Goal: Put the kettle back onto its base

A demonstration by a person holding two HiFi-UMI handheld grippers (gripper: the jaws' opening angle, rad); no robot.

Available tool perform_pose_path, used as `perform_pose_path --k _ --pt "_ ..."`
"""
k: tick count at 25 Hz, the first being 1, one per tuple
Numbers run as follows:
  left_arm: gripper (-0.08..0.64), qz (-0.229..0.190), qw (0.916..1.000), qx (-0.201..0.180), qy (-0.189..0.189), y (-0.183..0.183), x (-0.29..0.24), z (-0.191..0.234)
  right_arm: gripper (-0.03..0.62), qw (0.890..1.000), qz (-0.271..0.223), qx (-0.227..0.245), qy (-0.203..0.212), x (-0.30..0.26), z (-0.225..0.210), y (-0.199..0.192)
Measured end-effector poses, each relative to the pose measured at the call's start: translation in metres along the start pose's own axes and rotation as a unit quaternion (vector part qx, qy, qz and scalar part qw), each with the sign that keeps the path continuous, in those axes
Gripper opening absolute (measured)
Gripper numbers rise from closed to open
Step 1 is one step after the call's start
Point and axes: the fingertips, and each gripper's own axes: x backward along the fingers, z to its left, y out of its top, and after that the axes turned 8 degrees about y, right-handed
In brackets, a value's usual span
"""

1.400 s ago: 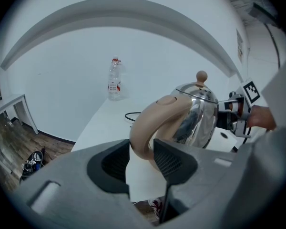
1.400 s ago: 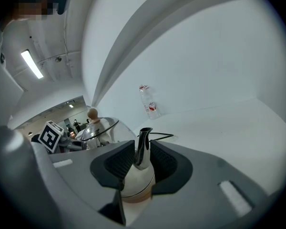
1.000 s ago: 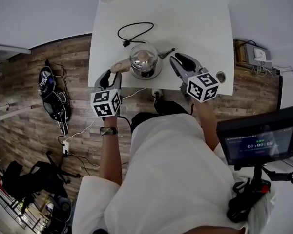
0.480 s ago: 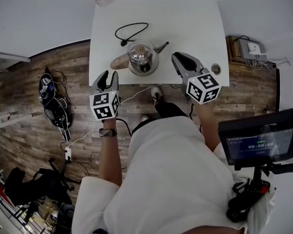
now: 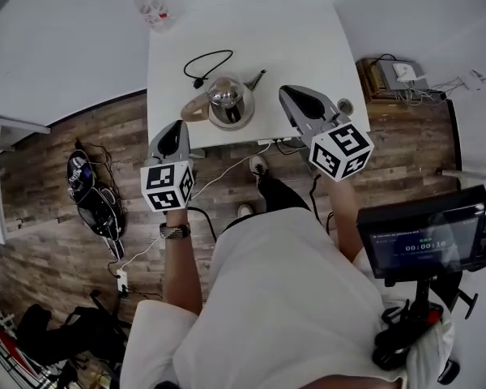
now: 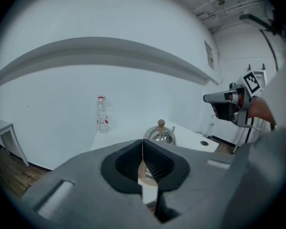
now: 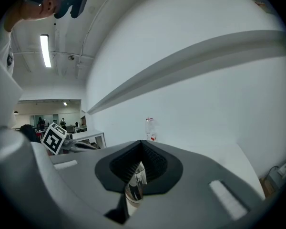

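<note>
White rectangular table (image 5: 308, 47). A clear plastic bottle with a red label (image 5: 150, 5) stands at its far corner, and a black power cord (image 5: 206, 61) lies loose behind the kettle. The rounded shiny steel kettle with tan handle (image 5: 227, 102) stands upright near the front edge. My left gripper (image 5: 172, 132) and right gripper (image 5: 290, 97) flank it, touching nothing. Left jaws have just closed, empty; right jaws together, empty.

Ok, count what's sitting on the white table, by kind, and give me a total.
Steel kettle: 1
Clear plastic bottle: 1
Black power cord: 1
Total: 3
</note>
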Motion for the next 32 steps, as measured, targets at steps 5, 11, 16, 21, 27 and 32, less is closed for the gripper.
perform_pose_path --k 5,11,16,21,27,32 --pt "0.005 -0.027 0.9991 -0.022 -0.025 0.037 -0.004 -0.020 0.002 1.000 -0.011 0.010 -0.009 0.007 -0.005 0.021" --pt "0.005 -0.075 0.9950 -0.059 -0.028 0.066 0.046 -0.026 0.000 0.999 -0.032 0.026 -0.016 0.033 0.045 0.039" --pt "0.005 -0.087 0.9933 -0.065 -0.039 0.069 0.072 -0.037 0.000 0.998 -0.041 0.030 -0.025 0.046 0.069 0.043" --pt "0.005 -0.095 0.9930 -0.050 -0.049 0.062 0.090 -0.041 0.000 0.997 -0.041 0.037 -0.047 0.064 0.076 0.040" --pt "0.005 -0.103 0.9921 -0.047 -0.054 0.065 0.099 -0.043 0.000 0.997 -0.037 0.037 -0.062 0.074 0.079 0.036" --pt "0.005 -0.104 0.9918 -0.047 -0.057 0.063 0.101 -0.046 0.000 0.996 -0.032 0.038 -0.067 0.077 0.082 0.031"
